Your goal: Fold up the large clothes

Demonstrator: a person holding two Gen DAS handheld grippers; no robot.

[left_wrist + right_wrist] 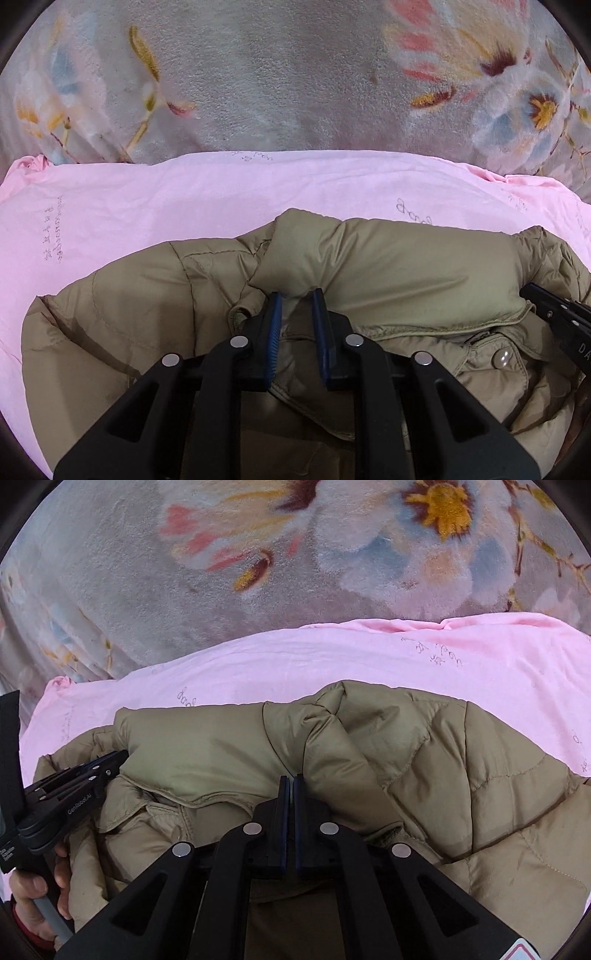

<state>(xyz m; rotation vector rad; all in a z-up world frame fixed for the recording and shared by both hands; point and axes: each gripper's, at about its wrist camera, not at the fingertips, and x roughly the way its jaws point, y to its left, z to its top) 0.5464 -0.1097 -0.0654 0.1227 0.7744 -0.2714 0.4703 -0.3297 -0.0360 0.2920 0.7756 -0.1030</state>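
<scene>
An olive-tan quilted puffer jacket [388, 266] lies bunched on a pink sheet [147, 206], its collar rolled across the top. My left gripper [297, 295] has its jaws a small gap apart at the collar's lower edge, with jacket fabric showing between the blue pads. My right gripper [291, 779] has its jaws pressed together against the jacket [424, 746] near the collar; whether fabric is pinched between them is hidden. The left gripper also shows in the right wrist view [114, 758], at the jacket's left end. The right gripper's tip shows in the left wrist view [532, 291].
A plush grey blanket with pink, blue and yellow flowers [277, 74] lies beyond the pink sheet [295, 664]. A metal snap button [501, 358] sits on the jacket's placket. A hand [33, 886] holds the left gripper's handle.
</scene>
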